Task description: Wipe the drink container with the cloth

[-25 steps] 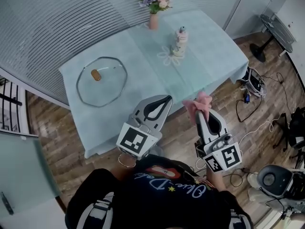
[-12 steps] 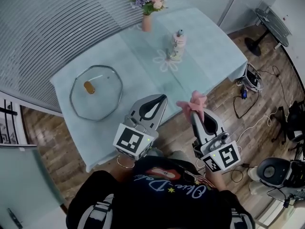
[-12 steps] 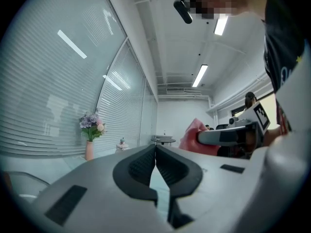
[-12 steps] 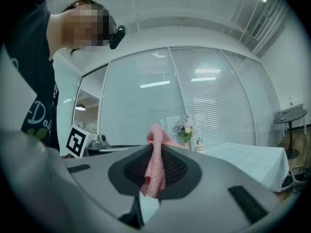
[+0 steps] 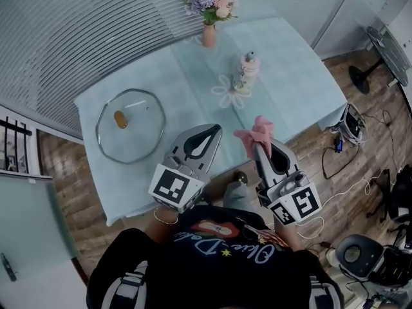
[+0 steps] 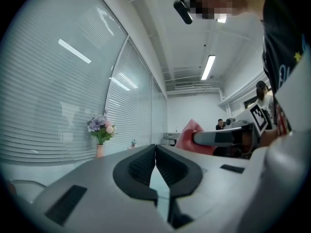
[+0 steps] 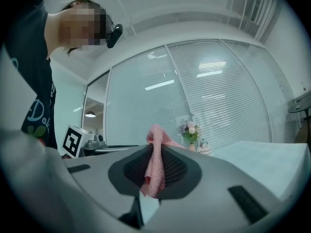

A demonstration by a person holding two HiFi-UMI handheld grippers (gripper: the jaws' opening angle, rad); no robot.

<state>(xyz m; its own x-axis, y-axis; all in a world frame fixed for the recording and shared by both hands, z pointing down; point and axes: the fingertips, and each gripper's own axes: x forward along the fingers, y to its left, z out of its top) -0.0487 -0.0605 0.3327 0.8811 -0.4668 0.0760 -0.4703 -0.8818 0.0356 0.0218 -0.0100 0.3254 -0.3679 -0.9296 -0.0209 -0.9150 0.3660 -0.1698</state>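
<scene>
The drink container [image 5: 247,71], a pale patterned bottle with a small cap, stands upright on the light blue tablecloth [image 5: 193,89], far from both grippers. My right gripper [image 5: 259,141] is shut on a pink cloth [image 5: 256,132], held over the floor in front of the table's near edge; the pink cloth [image 7: 154,164] hangs pinched between the jaws in the right gripper view. My left gripper [image 5: 210,130] is shut with nothing in it, beside the right one. In the left gripper view the left gripper [image 6: 155,147] has its jaws touching.
A round glass lid [image 5: 131,125] with a cork knob lies on the table's left part. A pink vase of flowers [image 5: 208,5] stands at the far edge. Ribbed glass wall behind. Cables and a fan base [image 5: 362,79] lie on the wooden floor at right.
The view has shifted a little and both grippers sit slightly closer to the table edge. The pink cloth stays gripped in the right gripper; the left stays shut.
</scene>
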